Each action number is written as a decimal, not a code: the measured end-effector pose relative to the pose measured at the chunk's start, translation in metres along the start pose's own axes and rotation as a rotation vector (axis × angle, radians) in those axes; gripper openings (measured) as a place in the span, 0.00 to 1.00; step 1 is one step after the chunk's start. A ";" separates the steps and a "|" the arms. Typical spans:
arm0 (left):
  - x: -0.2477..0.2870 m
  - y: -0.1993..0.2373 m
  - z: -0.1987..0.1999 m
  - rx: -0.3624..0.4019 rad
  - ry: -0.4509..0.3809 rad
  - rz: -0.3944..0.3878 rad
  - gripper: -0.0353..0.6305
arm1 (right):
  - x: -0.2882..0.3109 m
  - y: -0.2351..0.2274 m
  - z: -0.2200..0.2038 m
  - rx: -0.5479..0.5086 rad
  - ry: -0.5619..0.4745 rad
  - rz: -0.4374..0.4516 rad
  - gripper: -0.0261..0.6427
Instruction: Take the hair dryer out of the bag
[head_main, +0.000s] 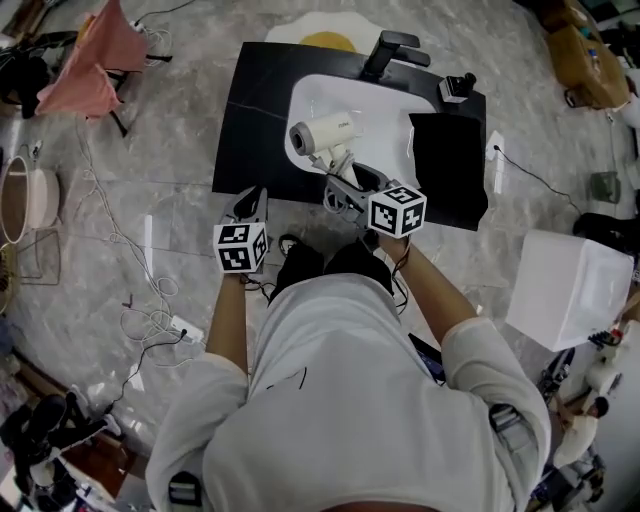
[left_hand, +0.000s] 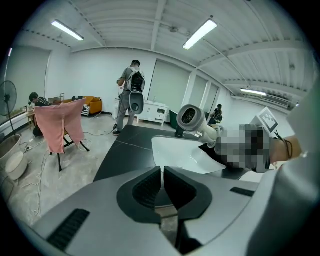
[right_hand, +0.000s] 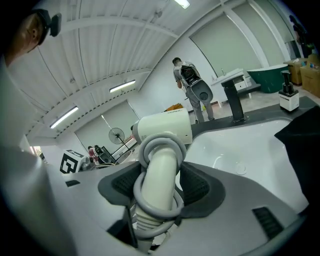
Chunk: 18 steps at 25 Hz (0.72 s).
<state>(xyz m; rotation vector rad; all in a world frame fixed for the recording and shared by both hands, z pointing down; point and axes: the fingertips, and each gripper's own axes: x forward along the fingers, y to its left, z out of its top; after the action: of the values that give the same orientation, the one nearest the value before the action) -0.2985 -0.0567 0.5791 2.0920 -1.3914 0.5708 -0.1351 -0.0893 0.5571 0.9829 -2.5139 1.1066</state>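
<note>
Head view: the hair dryer (head_main: 322, 135) sits up over the left half of the white sink (head_main: 390, 130), handle down in the right gripper (head_main: 345, 188) at the sink's near rim. The black bag (head_main: 450, 160) lies flat just right of the sink, apart from the hair dryer. The left gripper (head_main: 252, 203) is near-left of the sink at the counter (head_main: 255, 110) edge, with floor beside it. Left gripper view: jaws together, nothing in them, hair dryer (left_hand: 192, 117) above the sink ahead. Right gripper view: jaws clamped on the cord-wrapped handle, bare basin beyond, faucet (right_hand: 232, 102) at the sink's far rim.
</note>
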 end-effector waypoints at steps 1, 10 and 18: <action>-0.003 0.007 0.000 -0.003 0.000 -0.003 0.11 | 0.006 0.005 0.001 0.009 -0.002 -0.004 0.39; 0.008 0.037 0.013 -0.068 -0.022 0.027 0.11 | 0.044 0.018 0.012 0.001 0.023 -0.014 0.40; 0.037 0.077 0.048 -0.189 -0.011 0.150 0.11 | 0.091 0.000 0.047 -0.012 0.047 0.056 0.39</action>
<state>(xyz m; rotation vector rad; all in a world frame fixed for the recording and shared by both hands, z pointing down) -0.3542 -0.1374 0.5827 1.8563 -1.5544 0.4678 -0.2005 -0.1674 0.5648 0.8782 -2.5220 1.1150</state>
